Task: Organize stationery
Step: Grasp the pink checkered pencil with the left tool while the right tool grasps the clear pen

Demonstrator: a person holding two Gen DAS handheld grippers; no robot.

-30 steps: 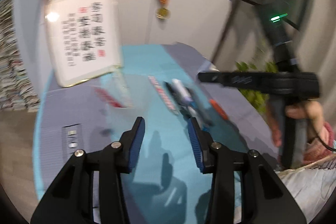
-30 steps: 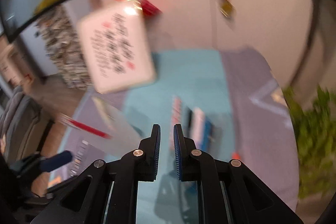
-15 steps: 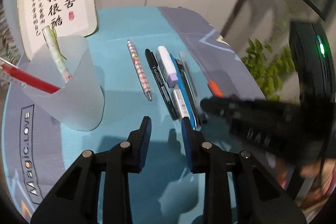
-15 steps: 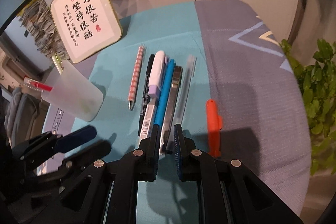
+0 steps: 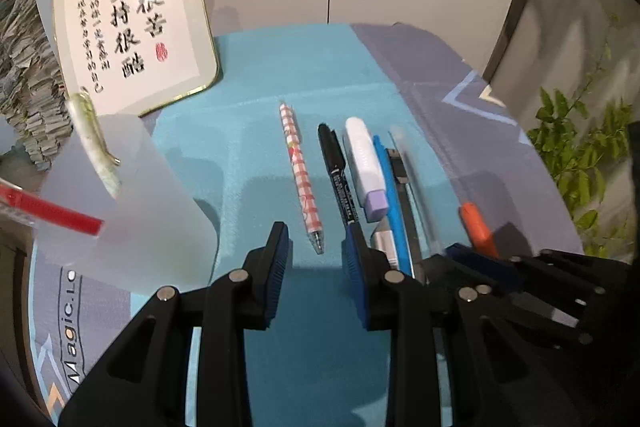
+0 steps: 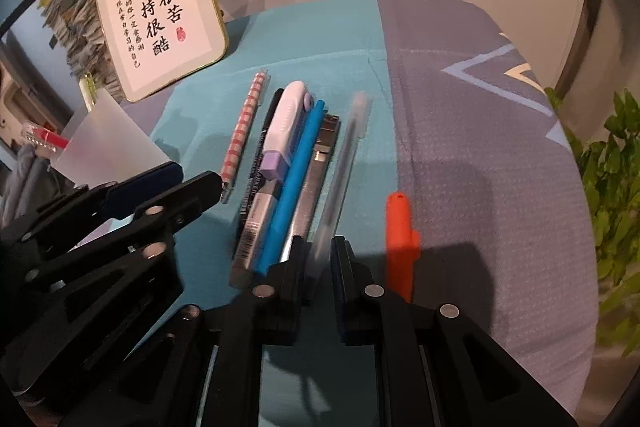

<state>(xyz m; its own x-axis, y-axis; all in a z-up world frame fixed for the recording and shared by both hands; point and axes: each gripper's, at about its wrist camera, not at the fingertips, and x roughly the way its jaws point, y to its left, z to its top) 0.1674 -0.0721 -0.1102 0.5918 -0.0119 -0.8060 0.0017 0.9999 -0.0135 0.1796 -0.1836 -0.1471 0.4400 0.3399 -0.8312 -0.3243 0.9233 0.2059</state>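
Lying lengthwise: checked pen (image 5: 301,173), nib toward left tongs (image 5: 316,241).

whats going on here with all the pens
A person holds two grippers over a row of pens on a blue mat, sorting stationery. The left gripper, jaws just closing partway with nothing between them, points at the pink pen. The right gripper is shut, low over the clear pen. A cup already holds two items.
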